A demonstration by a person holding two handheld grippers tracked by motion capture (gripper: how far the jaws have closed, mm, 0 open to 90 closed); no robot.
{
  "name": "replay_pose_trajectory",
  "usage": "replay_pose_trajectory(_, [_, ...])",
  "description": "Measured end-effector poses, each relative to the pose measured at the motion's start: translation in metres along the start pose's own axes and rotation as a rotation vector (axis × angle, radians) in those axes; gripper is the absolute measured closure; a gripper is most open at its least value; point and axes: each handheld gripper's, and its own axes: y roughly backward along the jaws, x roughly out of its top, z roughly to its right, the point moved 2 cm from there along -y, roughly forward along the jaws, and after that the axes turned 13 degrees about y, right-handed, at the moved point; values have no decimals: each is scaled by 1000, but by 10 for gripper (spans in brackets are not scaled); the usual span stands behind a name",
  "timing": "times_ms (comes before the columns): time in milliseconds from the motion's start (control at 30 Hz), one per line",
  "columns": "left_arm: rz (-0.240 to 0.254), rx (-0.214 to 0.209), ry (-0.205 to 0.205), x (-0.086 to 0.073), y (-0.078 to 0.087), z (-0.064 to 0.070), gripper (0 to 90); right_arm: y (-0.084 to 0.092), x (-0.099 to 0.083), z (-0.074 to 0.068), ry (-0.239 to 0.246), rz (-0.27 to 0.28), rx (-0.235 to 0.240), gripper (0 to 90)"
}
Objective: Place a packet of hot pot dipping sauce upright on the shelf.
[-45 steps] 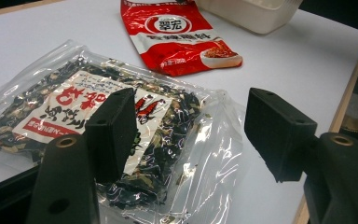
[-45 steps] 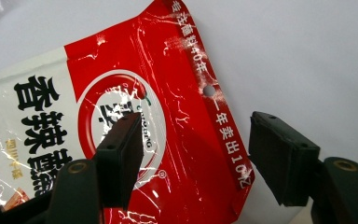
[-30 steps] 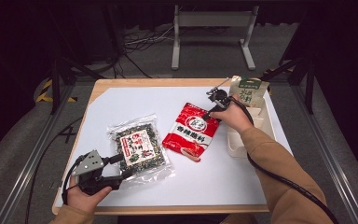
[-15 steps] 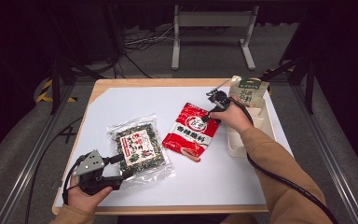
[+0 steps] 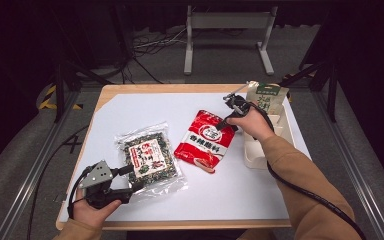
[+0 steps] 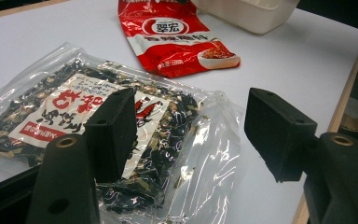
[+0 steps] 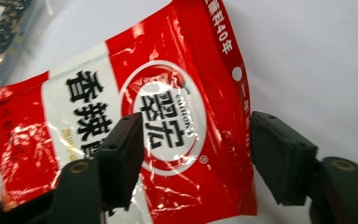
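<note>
A clear packet of dark dried food (image 5: 149, 157) with a white and red label lies at the front left of the white sheet. My left gripper (image 5: 132, 179) is at its near corner, open; in the left gripper view (image 6: 191, 135) one jaw hangs over the packet (image 6: 74, 112) and the other over bare table beyond its edge. A red seasoning packet (image 5: 205, 142) lies mid-table. My right gripper (image 5: 223, 124) stands open just over its top right part. In the right gripper view (image 7: 196, 158) the jaws straddle the packet's (image 7: 168, 116) printed side strip without holding it.
A white basket (image 5: 252, 150) stands at the right edge with a green pouch (image 5: 266, 97) upright in it. The white sheet (image 5: 260, 200) covers the wooden tabletop. Cables and a metal stand lie on the floor behind the table.
</note>
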Motion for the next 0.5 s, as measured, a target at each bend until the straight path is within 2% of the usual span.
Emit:
replay_pose_trajectory(67, [1,-1,-3,0,-1,0,348,-1,-1,-1,14,-7,32,428])
replay_pose_trajectory(200, [-1,-2,-3,0,-1,0,349,-6,-2,-3,52,-39,31,427])
replay_pose_trajectory(333, [1,0,1,0,0,-1,349,-10,-4,-3,80,-72,23,482])
replay_pose_trajectory(433, [0,-1,2,0,-1,-1,349,-10,-5,-2,125,-104,-13,657])
replay_pose_trajectory(500, [0,-1,0,0,-1,0,349,-11,-6,-2,135,-135,-3,731])
